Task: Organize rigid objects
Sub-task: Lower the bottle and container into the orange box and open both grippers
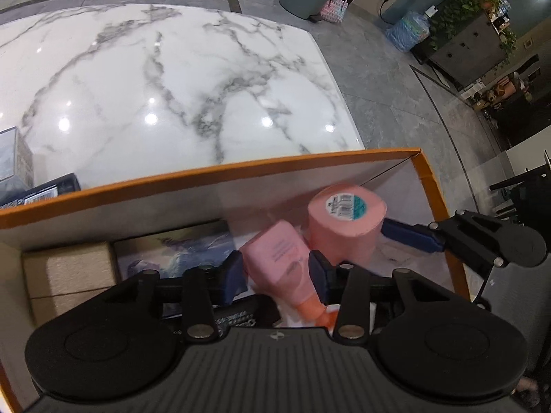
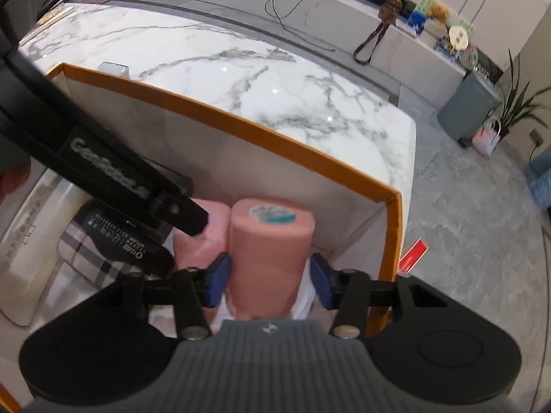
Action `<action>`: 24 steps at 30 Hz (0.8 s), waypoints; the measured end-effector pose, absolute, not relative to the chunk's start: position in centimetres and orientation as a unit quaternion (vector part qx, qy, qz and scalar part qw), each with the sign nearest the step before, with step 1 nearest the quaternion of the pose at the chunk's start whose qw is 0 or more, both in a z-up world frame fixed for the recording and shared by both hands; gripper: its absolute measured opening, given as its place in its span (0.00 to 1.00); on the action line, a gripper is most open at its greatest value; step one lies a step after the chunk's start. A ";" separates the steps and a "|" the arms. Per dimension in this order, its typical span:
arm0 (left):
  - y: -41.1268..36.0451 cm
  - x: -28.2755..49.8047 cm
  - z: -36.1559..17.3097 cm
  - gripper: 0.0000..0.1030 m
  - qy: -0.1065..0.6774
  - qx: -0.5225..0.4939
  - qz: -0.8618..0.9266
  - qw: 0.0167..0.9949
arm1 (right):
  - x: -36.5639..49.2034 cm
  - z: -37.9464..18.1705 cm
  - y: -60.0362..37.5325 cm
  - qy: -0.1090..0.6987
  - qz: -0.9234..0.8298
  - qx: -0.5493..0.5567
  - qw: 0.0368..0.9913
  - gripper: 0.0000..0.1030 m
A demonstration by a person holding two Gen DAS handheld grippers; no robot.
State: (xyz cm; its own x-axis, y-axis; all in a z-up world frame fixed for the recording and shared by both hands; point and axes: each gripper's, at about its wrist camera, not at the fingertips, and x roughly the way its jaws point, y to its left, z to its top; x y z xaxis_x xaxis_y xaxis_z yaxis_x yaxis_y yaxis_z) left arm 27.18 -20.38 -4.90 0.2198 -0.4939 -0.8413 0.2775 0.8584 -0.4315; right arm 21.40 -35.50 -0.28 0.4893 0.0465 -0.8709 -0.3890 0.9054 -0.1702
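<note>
An orange-rimmed cardboard box (image 1: 213, 172) stands on the marble table; it also shows in the right wrist view (image 2: 220, 117). Inside it, my left gripper (image 1: 277, 277) is shut on a pink bottle with an orange cap (image 1: 282, 261), lying tilted. Beside it, my right gripper (image 2: 270, 280) has its blue pads against the sides of an upright salmon-pink cylinder with a round label (image 2: 268, 254); the cylinder also shows in the left wrist view (image 1: 344, 223), with a right pad (image 1: 409, 234) touching it.
In the box lie a beige block (image 1: 69, 275), a printed flat box (image 1: 179, 247), a black labelled device (image 2: 117, 237), a plaid pouch (image 2: 93, 258) and a white container (image 2: 31, 234). A clear case (image 1: 13, 155) stands on the marble table (image 1: 172, 86) behind the box.
</note>
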 end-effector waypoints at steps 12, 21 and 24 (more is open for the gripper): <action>-19.8 26.1 -5.3 0.33 0.565 -0.082 -0.261 0.778 | 22.5 0.0 -35.0 0.514 0.113 -0.122 0.841 0.42; -20.2 26.4 -6.6 0.27 0.573 -0.102 -0.266 0.769 | 21.9 -1.3 -34.8 0.518 0.124 -0.149 0.833 0.45; -20.5 26.7 -6.9 0.27 0.575 -0.112 -0.265 0.766 | 21.7 -1.5 -34.5 0.514 0.132 -0.169 0.831 0.47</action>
